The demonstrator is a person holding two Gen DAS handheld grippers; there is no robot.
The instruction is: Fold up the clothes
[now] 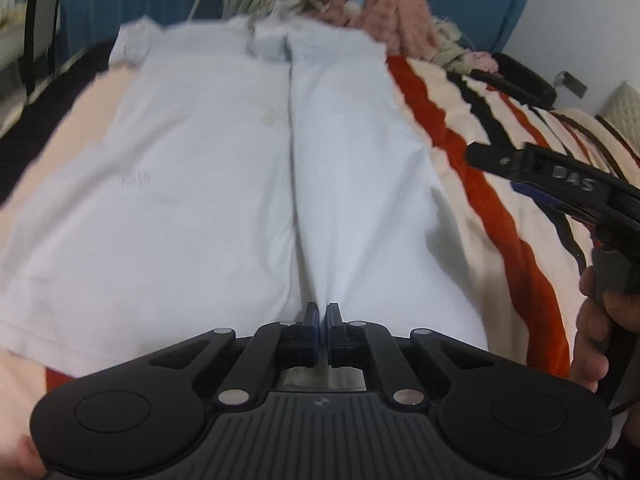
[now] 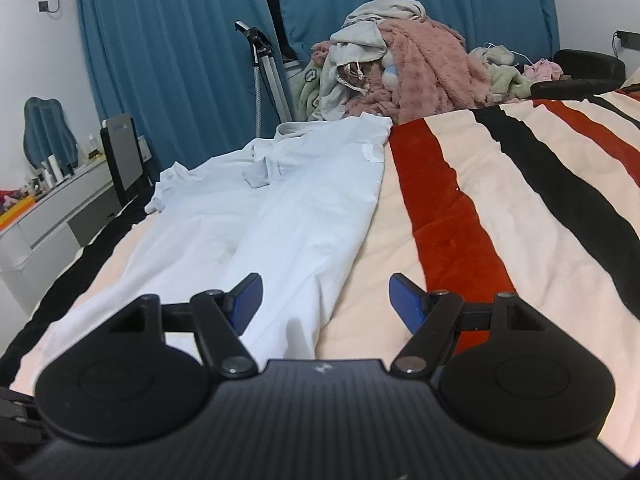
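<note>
A pale white shirt (image 1: pixel 192 168) lies flat along the striped bed, its collar at the far end. My left gripper (image 1: pixel 322 314) is shut on the shirt's near hem at the middle seam, and creases run into its fingers. In the right wrist view the same shirt (image 2: pixel 288 208) stretches away on the left half of the bed. My right gripper (image 2: pixel 324 284) is open, low over the shirt's near right edge, with nothing between its blue pads (image 2: pixel 404 296). The left wrist view shows the right gripper (image 1: pixel 520 168) held in a hand, hovering over the blanket right of the shirt.
A cream, red and black striped blanket (image 2: pixel 500 200) covers the bed. A pile of pink and grey clothes (image 2: pixel 400 68) sits at the far end before blue curtains (image 2: pixel 168 48). A grey desk (image 2: pixel 52 208) and a garment steamer pole (image 2: pixel 264 76) stand at the left.
</note>
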